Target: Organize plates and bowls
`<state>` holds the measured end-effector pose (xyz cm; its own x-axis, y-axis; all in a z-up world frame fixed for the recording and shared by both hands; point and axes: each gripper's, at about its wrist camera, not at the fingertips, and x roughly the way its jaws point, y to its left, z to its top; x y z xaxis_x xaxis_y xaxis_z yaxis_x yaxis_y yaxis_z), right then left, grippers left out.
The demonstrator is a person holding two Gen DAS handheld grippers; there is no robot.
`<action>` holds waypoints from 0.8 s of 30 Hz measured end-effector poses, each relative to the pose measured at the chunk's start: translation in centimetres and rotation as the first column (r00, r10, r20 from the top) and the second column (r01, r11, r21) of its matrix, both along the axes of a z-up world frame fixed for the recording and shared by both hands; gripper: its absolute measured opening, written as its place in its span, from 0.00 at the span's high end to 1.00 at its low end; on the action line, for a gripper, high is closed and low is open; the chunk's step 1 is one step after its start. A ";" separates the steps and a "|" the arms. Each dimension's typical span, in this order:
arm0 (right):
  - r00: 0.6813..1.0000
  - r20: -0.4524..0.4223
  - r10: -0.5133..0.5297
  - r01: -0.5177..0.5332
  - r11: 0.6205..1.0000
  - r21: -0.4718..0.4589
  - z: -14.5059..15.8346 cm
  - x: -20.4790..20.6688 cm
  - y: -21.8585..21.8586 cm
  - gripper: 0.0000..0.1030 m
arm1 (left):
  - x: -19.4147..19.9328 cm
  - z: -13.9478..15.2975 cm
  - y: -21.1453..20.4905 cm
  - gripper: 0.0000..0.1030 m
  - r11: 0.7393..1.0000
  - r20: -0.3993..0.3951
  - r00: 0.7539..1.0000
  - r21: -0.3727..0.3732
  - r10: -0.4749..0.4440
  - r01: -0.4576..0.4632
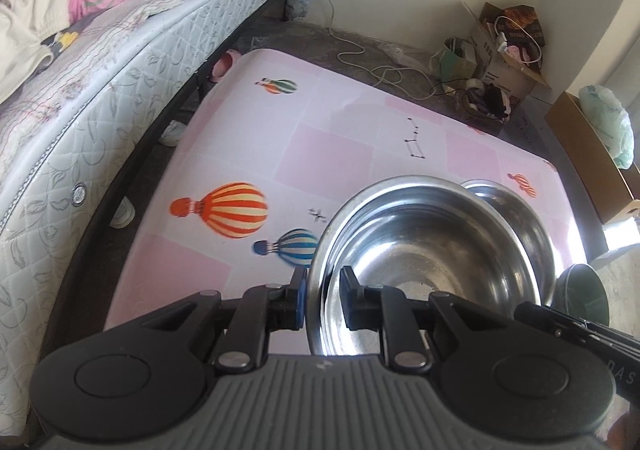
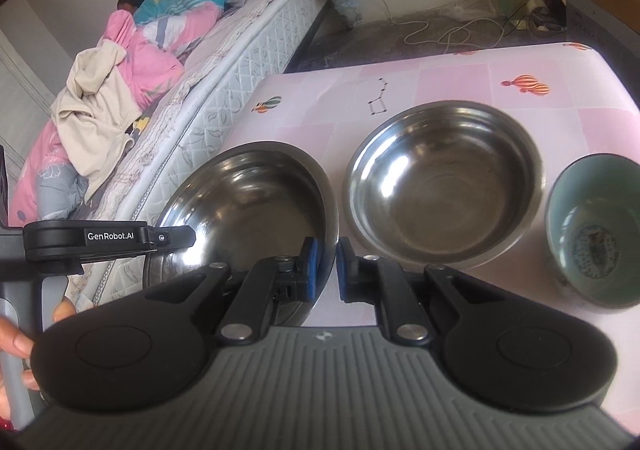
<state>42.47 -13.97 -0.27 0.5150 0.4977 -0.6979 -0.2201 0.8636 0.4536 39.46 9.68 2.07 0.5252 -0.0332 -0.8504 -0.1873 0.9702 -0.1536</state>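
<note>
Right wrist view: your right hand-held gripper (image 2: 325, 256) and left hand-held gripper (image 1: 323, 290) each pinch the steel bowl's (image 2: 248, 190) rim | second steel bowl (image 2: 444, 182) at 1 o'clock, ceramic bowl (image 2: 596, 230) at 3 o'clock, unstacked on the bench (image 2: 440, 78) | stacking barely begun.

Right gripper (image 2: 325, 266) clamped the rim of a tilted steel bowl (image 2: 248, 194); a second steel bowl (image 2: 444, 182) and a ceramic bowl (image 2: 596, 230) sat on the pink table (image 2: 440, 78).

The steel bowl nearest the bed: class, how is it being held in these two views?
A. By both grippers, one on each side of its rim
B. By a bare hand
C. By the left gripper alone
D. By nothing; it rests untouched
A: the left gripper pinches one side of the steel bowl's rim and the right gripper the other.
</note>
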 end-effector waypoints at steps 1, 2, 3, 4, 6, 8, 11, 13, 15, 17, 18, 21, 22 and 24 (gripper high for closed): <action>1.000 0.000 -0.009 0.009 1.000 -0.001 0.1 0.1 -0.6 0.91 | 0.3 0.0 -0.6 0.83 1.000 0.000 1.000 -0.001 -0.009 0.009; 1.000 0.001 -0.018 0.018 1.000 -0.002 0.2 0.2 -1.1 0.91 | 0.6 0.1 -1.2 0.83 1.000 0.001 1.000 -0.003 -0.020 0.020; 1.000 0.001 -0.028 0.028 1.000 -0.005 0.3 0.4 -1.7 0.91 | 0.9 0.1 -1.8 0.83 1.000 0.002 1.000 -0.004 -0.029 0.029; 0.999 0.001 -0.038 0.038 0.999 -0.007 0.3 0.5 -2.3 0.91 | 1.3 0.1 -2.4 0.83 0.999 0.003 0.999 -0.004 -0.039 0.039; 0.998 0.000 -0.061 0.061 0.998 -0.008 0.5 0.9 -3.7 0.91 | 2.0 0.1 -3.8 0.83 0.998 0.006 0.998 -0.006 -0.059 0.059; 0.997 0.002 -0.082 0.082 0.997 -0.014 0.6 1.3 -5.1 0.91 | 2.7 0.0 -5.1 0.83 0.997 0.011 0.997 -0.008 -0.076 0.076; 0.994 -0.001 -0.113 0.113 0.993 -0.023 0.6 2.1 -7.1 0.91 | 3.9 -0.4 -6.9 0.83 0.995 0.007 0.995 -0.013 -0.099 0.099; 0.991 -0.009 -0.135 0.135 0.990 -0.028 0.3 2.8 -8.5 0.91 | 4.7 -0.8 -8.0 0.83 0.994 0.000 0.994 -0.017 -0.112 0.112; 0.988 -0.020 -0.153 0.152 0.988 -0.032 0.0 3.5 -9.7 0.91 | 5.5 -1.2 -9.0 0.83 0.992 -0.007 0.993 -0.021 -0.122 0.122; 0.986 -0.030 -0.166 0.164 0.986 -0.041 -0.4 4.2 -10.7 0.91 | 6.2 -1.7 -9.7 0.83 0.992 -0.011 0.992 -0.024 -0.127 0.126; 0.985 -0.036 -0.171 0.169 0.985 -0.044 -0.6 4.6 -11.2 0.91 | 6.5 -1.9 -10.1 0.83 0.991 -0.015 0.991 -0.027 -0.129 0.129; 0.982 -0.044 -0.182 0.179 0.982 -0.065 -1.3 5.7 -11.8 0.91 | 7.3 -2.6 -10.8 0.83 0.991 -0.026 0.991 -0.027 -0.128 0.128; 0.982 -0.046 -0.183 0.180 0.981 -0.073 -1.5 6.0 -11.9 0.91 | 7.5 -2.8 -11.0 0.83 0.991 -0.030 0.991 -0.023 -0.130 0.129; 0.981 -0.048 -0.186 0.182 0.979 -0.090 -2.0 6.6 -11.9 0.91 | 7.9 -3.3 -11.2 0.82 0.992 -0.032 0.992 -0.017 -0.126 0.125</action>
